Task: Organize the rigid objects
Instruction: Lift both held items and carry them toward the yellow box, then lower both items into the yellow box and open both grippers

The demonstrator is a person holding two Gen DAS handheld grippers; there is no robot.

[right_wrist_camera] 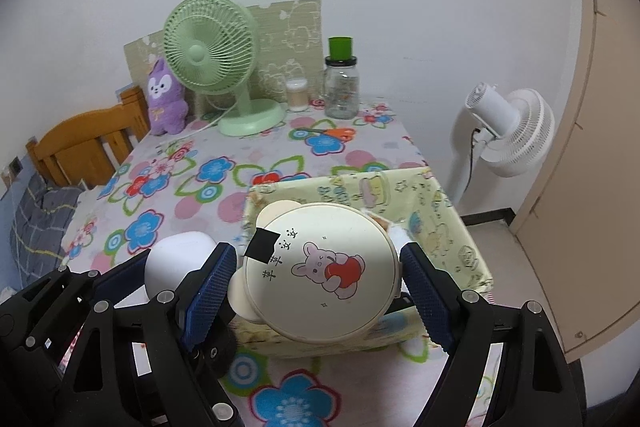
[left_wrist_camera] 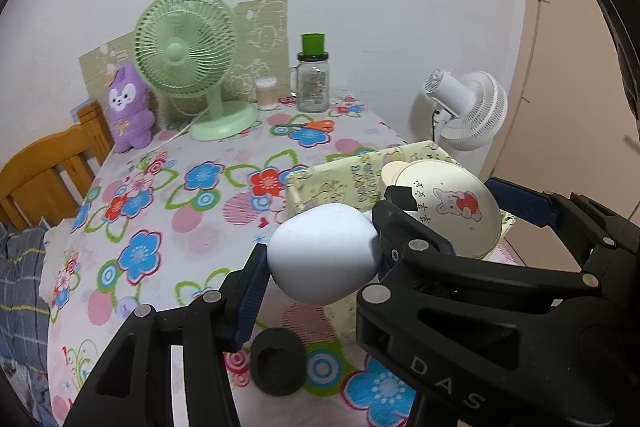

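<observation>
At the lower middle of the left view, my left claw (left_wrist_camera: pixel 320 259) pinches the smooth white egg-shaped plastic object (left_wrist_camera: pixel 324 253), lifted above the table so it can go toward the box. To its right, my right claw (right_wrist_camera: pixel 316 283) clamps the round cream lid with a rabbit drawing (right_wrist_camera: pixel 322 271) over the pale yellow cartoon-printed storage box (right_wrist_camera: pixel 452 239), I think to put it inside. The table (right_wrist_camera: pixel 208 171) wears a flowered cloth; the green desk fan (right_wrist_camera: pixel 210 51) stands at the back before a white wall.
</observation>
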